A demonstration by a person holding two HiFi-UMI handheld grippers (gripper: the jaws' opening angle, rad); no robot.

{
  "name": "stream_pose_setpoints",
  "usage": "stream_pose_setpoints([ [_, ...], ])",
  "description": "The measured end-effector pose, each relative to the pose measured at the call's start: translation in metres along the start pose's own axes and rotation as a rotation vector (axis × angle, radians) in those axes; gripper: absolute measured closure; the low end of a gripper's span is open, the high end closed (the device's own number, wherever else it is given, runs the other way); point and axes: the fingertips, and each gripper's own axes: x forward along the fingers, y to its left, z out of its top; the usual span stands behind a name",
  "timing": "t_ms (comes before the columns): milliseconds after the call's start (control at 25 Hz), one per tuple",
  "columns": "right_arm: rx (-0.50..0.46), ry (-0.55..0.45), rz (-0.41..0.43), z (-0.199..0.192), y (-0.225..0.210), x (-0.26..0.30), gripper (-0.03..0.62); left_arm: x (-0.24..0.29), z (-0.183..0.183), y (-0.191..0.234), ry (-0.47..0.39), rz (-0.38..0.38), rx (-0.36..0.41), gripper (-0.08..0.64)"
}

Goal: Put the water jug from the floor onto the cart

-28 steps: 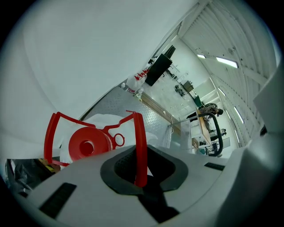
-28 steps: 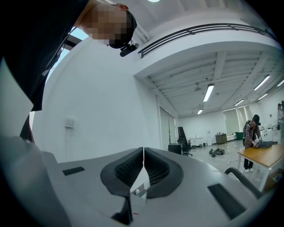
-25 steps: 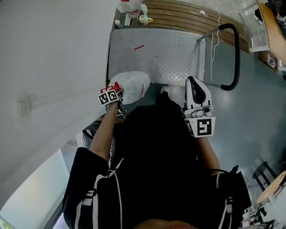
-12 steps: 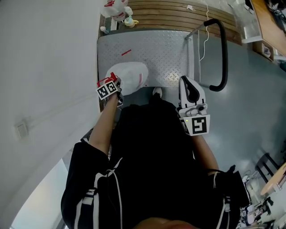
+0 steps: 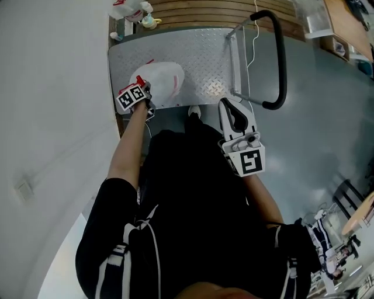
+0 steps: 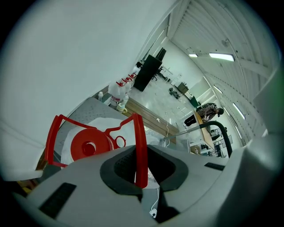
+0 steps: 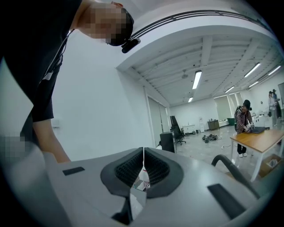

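Observation:
The white water jug (image 5: 162, 80) with its red cap (image 6: 88, 146) is over the near left part of the cart's steel deck (image 5: 201, 55). Whether it rests on the deck I cannot tell. My left gripper (image 5: 146, 94) is shut on the jug's red carrying handle (image 6: 140, 146), which runs between the jaws in the left gripper view. My right gripper (image 5: 232, 108) hangs near the deck's front edge, by the cart's black push bar (image 5: 280, 58). Its jaws are shut on nothing (image 7: 143, 170).
A white wall (image 5: 52, 87) runs close along the cart's left side. More jugs and bottles (image 5: 128, 8) stand beyond the deck's far left corner, beside wooden slats (image 5: 204, 10). A cord (image 5: 252, 41) hangs from the push bar. A person stands at a distant table (image 7: 243, 124).
My left gripper has carried the jug forward from in front of the cart to over its deck. The right gripper has come forward a little, toward the push bar.

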Motion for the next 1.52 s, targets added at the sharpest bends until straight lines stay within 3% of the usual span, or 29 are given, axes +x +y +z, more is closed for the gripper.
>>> stream_pose_setpoints([
  [160, -0.010, 0.019, -0.102, -0.008, -0.031, -0.010, 0.572, 0.025, 0.002, -0.019, -0.024, -0.044, -0.013, 0.506],
  [320, 0.000, 0.029, -0.159, -0.012, -0.041, -0.023, 0.572, 0.041, -0.005, -0.042, 0.002, -0.071, 0.041, 0.505],
  [600, -0.026, 0.011, -0.110, -0.006, -0.025, -0.023, 0.572, 0.052, -0.015, -0.056, 0.025, -0.071, 0.094, 0.505],
  [720, -0.024, 0.011, -0.103, -0.008, -0.023, -0.028, 0.572, 0.055, -0.017, -0.070, 0.024, -0.117, 0.097, 0.493],
  [840, -0.015, 0.013, -0.101, -0.013, -0.020, -0.030, 0.572, 0.055, -0.023, -0.082, 0.032, -0.169, 0.110, 0.425],
  [1000, 0.029, 0.064, -0.062, -0.025, -0.010, -0.031, 0.572, 0.042, -0.022, -0.102, 0.003, -0.244, 0.126, 0.417],
  [1160, 0.028, 0.041, -0.006, -0.017, 0.013, -0.028, 0.572, 0.016, -0.026, -0.124, -0.024, -0.316, 0.239, 0.417],
  [1400, -0.011, 0.017, 0.029, -0.009, 0.045, -0.028, 0.572, -0.044, -0.044, -0.142, -0.105, -0.321, 0.547, 0.417],
  [1520, -0.007, 0.025, 0.018, -0.012, 0.061, -0.034, 0.572, -0.078, -0.056, -0.149, -0.173, -0.345, 0.628, 0.417],
])
